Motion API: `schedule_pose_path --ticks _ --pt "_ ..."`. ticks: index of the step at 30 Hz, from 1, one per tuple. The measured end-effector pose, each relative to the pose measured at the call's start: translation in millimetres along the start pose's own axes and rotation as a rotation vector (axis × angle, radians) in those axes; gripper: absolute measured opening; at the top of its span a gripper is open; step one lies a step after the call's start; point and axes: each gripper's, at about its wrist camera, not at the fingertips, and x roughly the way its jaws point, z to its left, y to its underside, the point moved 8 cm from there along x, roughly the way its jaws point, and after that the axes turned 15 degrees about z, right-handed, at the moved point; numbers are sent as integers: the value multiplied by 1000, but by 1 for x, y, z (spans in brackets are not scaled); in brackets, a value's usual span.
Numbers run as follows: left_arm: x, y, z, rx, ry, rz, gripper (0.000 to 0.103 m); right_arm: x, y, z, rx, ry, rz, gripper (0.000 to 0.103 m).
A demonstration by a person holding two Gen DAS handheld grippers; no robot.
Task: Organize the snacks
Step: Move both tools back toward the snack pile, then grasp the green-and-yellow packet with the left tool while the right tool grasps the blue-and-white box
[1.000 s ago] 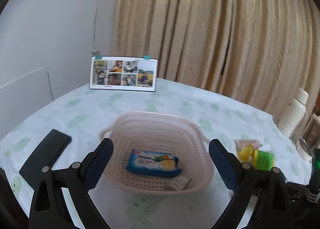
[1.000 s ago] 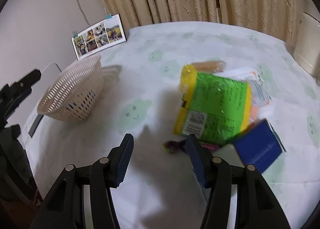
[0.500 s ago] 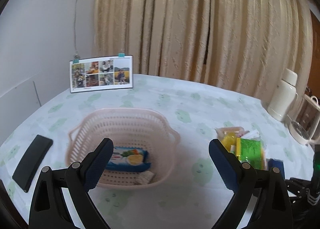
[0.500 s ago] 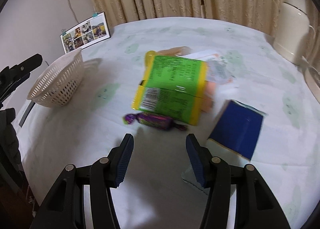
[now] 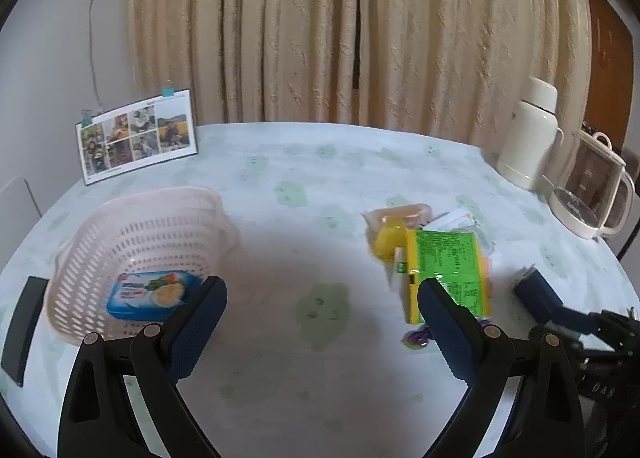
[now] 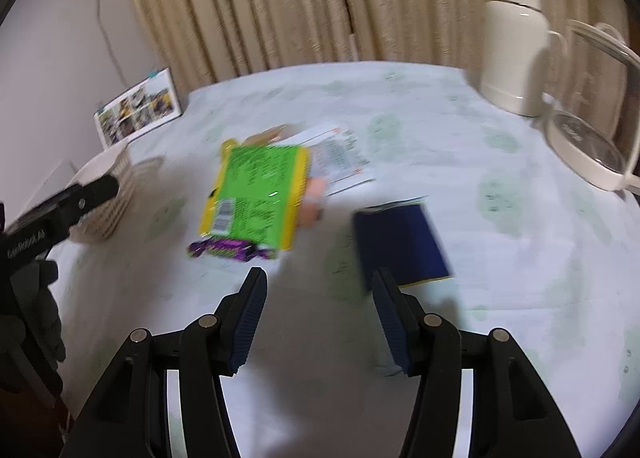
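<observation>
My right claw (image 6: 316, 306) hangs spread and empty; the navy packet (image 6: 400, 244) lies just beyond it, slightly right, long axis running away. Left claw (image 5: 320, 314) (also spread) sits farther off, near the basket (image 5: 132, 230).

A home dining room — curtains (image 5: 360, 30), photo card (image 5: 138, 140), thermos (image 5: 528, 134) on a clothed table (image 5: 320, 178).

Bare cloth between basket (image 5: 136, 234) and snack pile (image 5: 444, 262)
</observation>
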Motion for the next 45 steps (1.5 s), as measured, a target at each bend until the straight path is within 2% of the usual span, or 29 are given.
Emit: schedule_pose_path --ticks 6,10,14,22,28,40,42,45 --pt "15 -4 -15 -4 51 19 96 -4 -8 -30 60 31 -32 56" --pt "28 -6 -29 -2 106 49 96 5 -14 -43 56 103 -23 62" --pt "48 -11 -45 -2 144 89 96 13 -17 -47 57 96 5 69" --pt "83 -14 -82 33 195 169 96 24 -16 -47 50 60 40 73" --pt "96 -16 -102 53 201 196 96 26 -15 -46 51 36 50 74" --pt "121 -20 -115 75 148 257 96 29 -14 -43 36 28 65 74" --pt "120 -20 -114 70 152 252 92 30 -14 -43 35 31 71 74" --pt "118 -21 -109 52 160 243 81 32 -13 -42 36 39 78 74"
